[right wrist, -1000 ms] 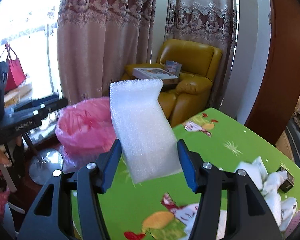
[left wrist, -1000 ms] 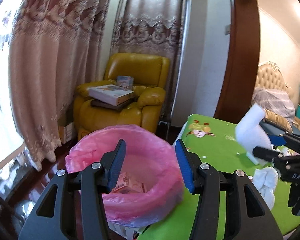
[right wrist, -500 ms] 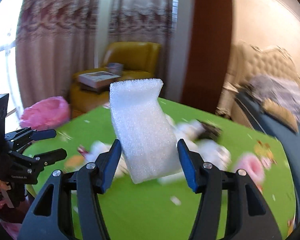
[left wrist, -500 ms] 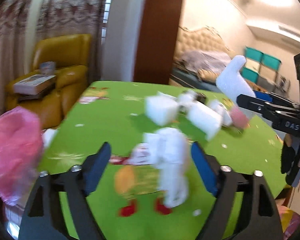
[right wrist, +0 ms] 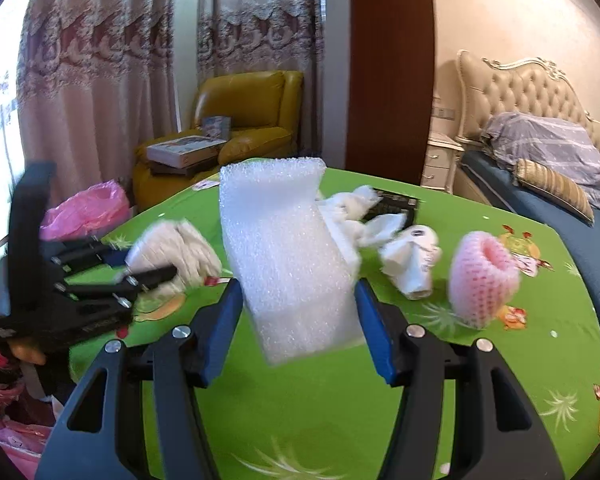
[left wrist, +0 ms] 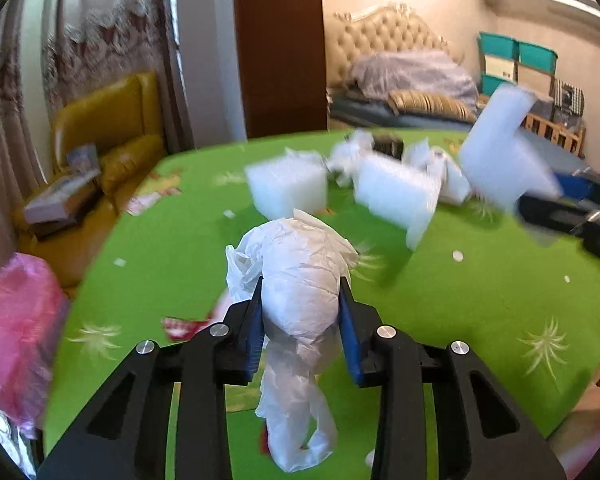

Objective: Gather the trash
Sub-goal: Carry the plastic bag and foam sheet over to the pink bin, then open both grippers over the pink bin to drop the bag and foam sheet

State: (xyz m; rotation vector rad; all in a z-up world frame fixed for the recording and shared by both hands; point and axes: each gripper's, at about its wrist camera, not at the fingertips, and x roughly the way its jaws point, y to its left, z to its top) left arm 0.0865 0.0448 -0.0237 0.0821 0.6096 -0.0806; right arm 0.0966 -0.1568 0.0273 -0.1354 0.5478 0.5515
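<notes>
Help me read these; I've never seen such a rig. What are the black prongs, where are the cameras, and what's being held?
No robot here: a person holds a two-finger gripper in each hand, with a camera looking along the fingers. In the left view, the left gripper clamps a crumpled white plastic bag. In the right view, the right gripper clamps a white foam block. On the green table lie more white scraps and a pink foam net. The pink-lined bin stands beside it.

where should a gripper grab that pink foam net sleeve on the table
Grip the pink foam net sleeve across its soft mesh wall, coming from above. It stands apart from the white trash on the green table, open end angled upward, so its walls should squash between the fingers.
</notes>
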